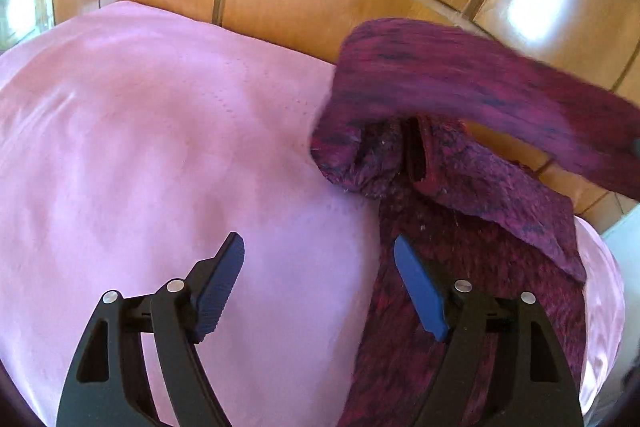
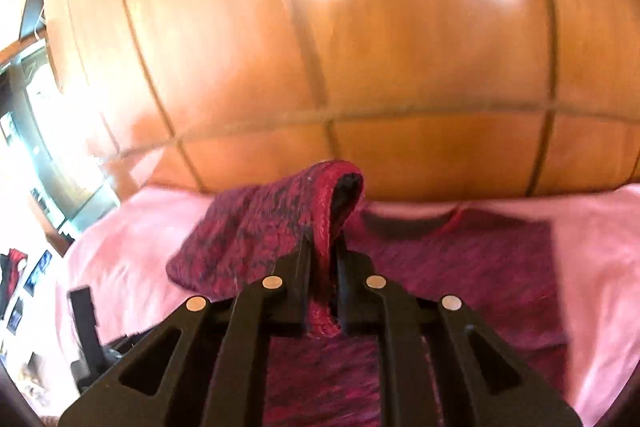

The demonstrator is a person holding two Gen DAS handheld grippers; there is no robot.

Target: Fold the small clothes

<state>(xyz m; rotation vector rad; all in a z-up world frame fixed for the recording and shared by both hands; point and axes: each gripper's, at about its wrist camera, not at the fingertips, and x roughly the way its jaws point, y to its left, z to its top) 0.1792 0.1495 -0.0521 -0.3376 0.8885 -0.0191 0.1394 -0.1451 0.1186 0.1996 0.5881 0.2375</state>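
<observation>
The right gripper (image 2: 322, 267) pinches the maroon top's (image 2: 460, 267) sleeve (image 2: 272, 227) above its body, while the left gripper's (image 1: 320, 283) fingers gape empty at its left edge

One maroon knit garment (image 1: 460, 267) lies on one pink sheet (image 1: 160, 147). Two grippers show, left (image 1: 319, 283) and right (image 2: 322, 263). A second red garment (image 2: 12, 267) possibly lies at the blurred edge.

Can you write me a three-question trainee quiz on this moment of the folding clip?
1. True or false: the right gripper is shut on the sweater.
2. The left gripper is: A) open above the sheet, B) clamped on a sleeve, C) out of view.
3. Fill in: the sweater lies on a ____ sheet, with wooden panels behind.

Key: 1 true; 2 A; 3 pink.
</observation>
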